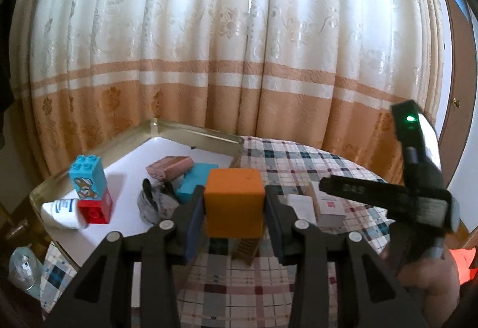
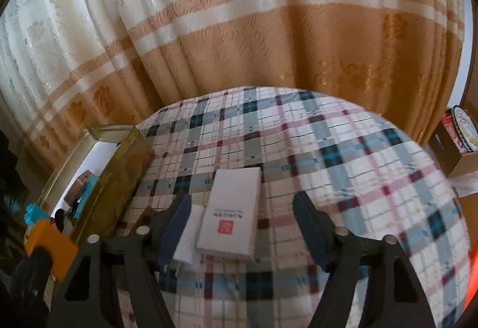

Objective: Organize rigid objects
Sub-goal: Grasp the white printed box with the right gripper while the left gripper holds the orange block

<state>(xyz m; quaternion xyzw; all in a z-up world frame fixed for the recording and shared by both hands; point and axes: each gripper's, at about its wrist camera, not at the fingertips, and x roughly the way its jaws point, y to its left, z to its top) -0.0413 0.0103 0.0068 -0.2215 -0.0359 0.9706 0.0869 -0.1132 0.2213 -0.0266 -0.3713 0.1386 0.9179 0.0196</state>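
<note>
My left gripper (image 1: 234, 205) is shut on an orange cube (image 1: 234, 202) and holds it above the plaid tablecloth, just right of the gold-rimmed tray (image 1: 197, 134). The cube also shows at the far left of the right wrist view (image 2: 49, 247). The tray holds a blue-and-red toy brick stack (image 1: 89, 193), a white tube (image 1: 64, 210), a brown block (image 1: 170, 168), a teal block (image 1: 195, 181) and a grey bundle (image 1: 155, 202). My right gripper (image 2: 242, 226) is open above a white box with a red stamp (image 2: 231, 213). A second white box (image 2: 188, 235) lies beside it.
The round table carries a plaid cloth (image 2: 343, 155) with a cream and orange curtain (image 1: 239, 44) behind it. A small brown striped piece (image 1: 246, 249) lies under the cube. A brown box with a plate (image 2: 457, 146) stands beyond the table at the right.
</note>
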